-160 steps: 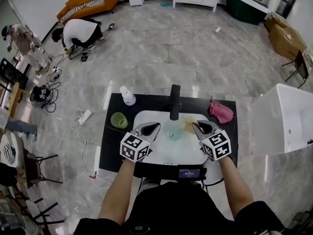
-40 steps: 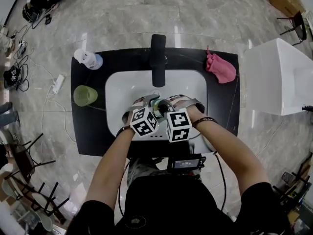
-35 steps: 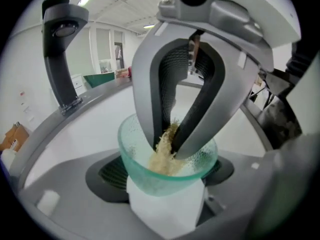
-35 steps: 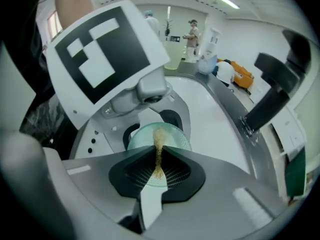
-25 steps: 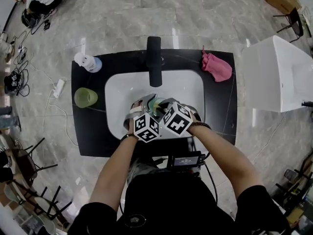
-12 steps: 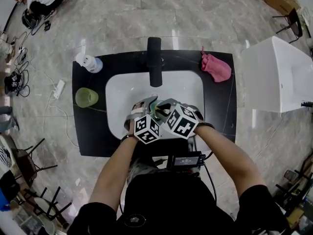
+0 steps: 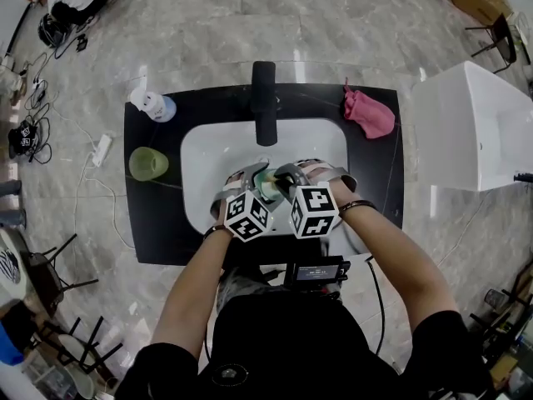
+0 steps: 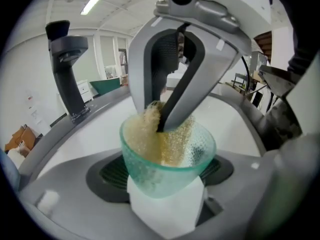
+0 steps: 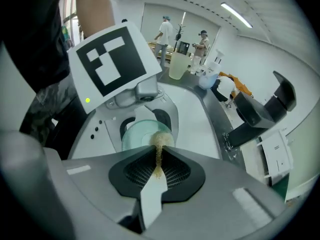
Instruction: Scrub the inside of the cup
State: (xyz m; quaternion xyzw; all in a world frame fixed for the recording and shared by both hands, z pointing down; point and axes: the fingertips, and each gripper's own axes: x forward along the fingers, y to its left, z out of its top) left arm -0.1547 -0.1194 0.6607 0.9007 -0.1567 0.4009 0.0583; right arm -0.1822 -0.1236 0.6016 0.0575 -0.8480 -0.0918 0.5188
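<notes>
Over the white sink point(image 7: 216, 152), my left gripper point(image 7: 252, 178) is shut on a clear green glass cup point(image 7: 266, 182), which is tilted with its mouth toward the right gripper. In the left gripper view the cup point(image 8: 167, 169) sits between the left gripper's point(image 8: 167, 186) pads. A yellowish sponge point(image 8: 150, 134) fills the inside of the cup. My right gripper point(image 9: 157, 159) is shut on that sponge point(image 9: 159, 143), and its fingertips reach into the cup's point(image 9: 137, 134) mouth. Both marker cubes hide most of the cup in the head view.
A black faucet point(image 7: 264, 102) stands at the back of the sink, set in a black counter point(image 7: 158, 223). A green cup point(image 7: 148, 163) and a white bottle point(image 7: 150, 104) are on the left, a pink cloth point(image 7: 371, 115) on the right. A white tub point(image 7: 475, 132) stands beside the counter.
The right gripper has rolled about its own axis inside the cup, so its marker cube shows a different face. The left gripper and the cup have stayed in place.
</notes>
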